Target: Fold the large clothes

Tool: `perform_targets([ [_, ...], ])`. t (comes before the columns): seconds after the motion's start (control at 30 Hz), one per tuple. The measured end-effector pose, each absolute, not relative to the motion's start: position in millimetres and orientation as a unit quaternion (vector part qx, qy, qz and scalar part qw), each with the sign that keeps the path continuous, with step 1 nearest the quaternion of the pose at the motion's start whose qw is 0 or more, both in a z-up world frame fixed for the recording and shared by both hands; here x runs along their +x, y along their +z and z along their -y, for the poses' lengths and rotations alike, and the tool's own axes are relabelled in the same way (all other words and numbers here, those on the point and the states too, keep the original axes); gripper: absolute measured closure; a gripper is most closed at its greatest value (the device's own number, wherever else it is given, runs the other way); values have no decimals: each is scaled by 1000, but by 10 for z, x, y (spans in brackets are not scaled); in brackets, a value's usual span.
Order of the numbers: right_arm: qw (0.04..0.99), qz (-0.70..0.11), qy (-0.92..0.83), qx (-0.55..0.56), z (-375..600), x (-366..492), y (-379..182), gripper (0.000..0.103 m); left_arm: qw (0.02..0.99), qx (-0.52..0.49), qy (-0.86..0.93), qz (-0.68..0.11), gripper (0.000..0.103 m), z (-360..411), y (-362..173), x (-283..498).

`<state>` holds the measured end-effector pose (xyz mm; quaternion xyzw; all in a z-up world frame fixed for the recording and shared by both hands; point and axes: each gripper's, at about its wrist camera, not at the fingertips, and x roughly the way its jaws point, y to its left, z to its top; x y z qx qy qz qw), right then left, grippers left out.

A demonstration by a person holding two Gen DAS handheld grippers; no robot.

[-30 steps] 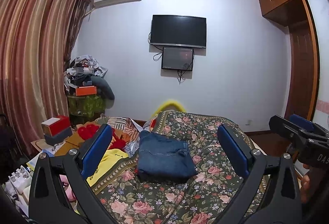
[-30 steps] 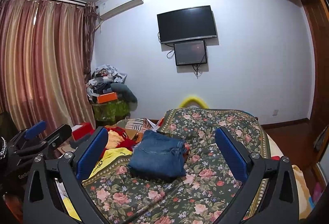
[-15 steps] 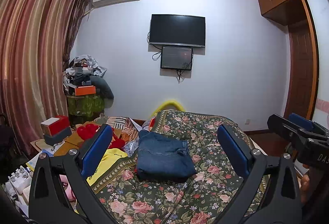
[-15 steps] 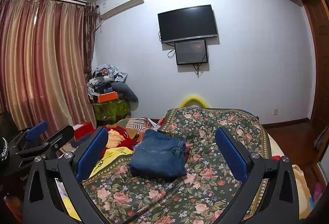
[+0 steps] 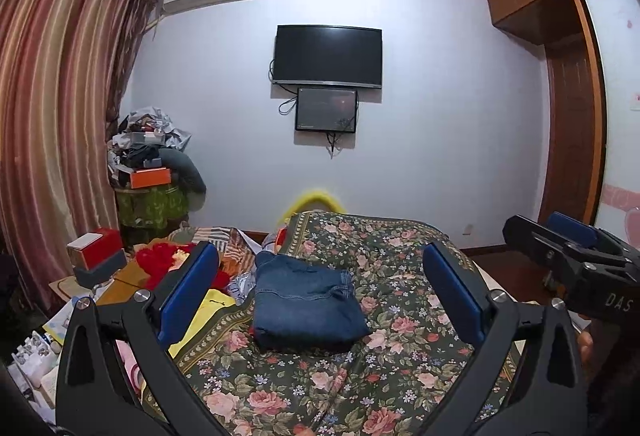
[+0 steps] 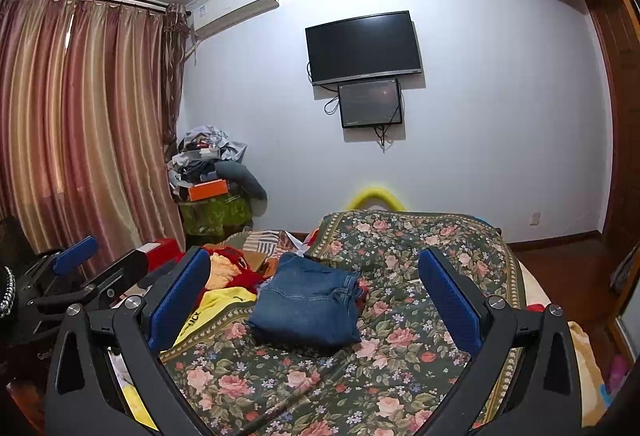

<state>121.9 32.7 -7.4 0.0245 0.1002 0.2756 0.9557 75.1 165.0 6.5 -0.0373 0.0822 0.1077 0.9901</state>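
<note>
Folded blue jeans (image 5: 306,302) lie in a compact stack on the floral bedspread (image 5: 400,320), also in the right wrist view (image 6: 308,302). My left gripper (image 5: 320,300) is open and empty, held back from and above the jeans. My right gripper (image 6: 314,296) is open and empty, also back from the jeans. The right gripper shows at the right edge of the left wrist view (image 5: 568,256); the left gripper shows at the left edge of the right wrist view (image 6: 88,276).
A heap of clothes, red (image 5: 160,262) and yellow (image 5: 200,320), lies left of the jeans. Boxes (image 5: 96,256) and a cluttered stand (image 5: 152,180) stand by the curtain. A TV (image 5: 328,54) hangs on the far wall. A wooden wardrobe (image 5: 572,116) is at right.
Both grippers have drifted slightly; the view shifts a little downward. The jeans have not moved and both grippers stay open.
</note>
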Motion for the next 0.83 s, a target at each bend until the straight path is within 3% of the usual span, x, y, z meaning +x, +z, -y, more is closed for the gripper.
perform_targets([
  [0.83, 955, -110, 274, 27, -333, 1247, -122, 0, 990, -38, 96, -95, 1, -1648, 10, 787],
])
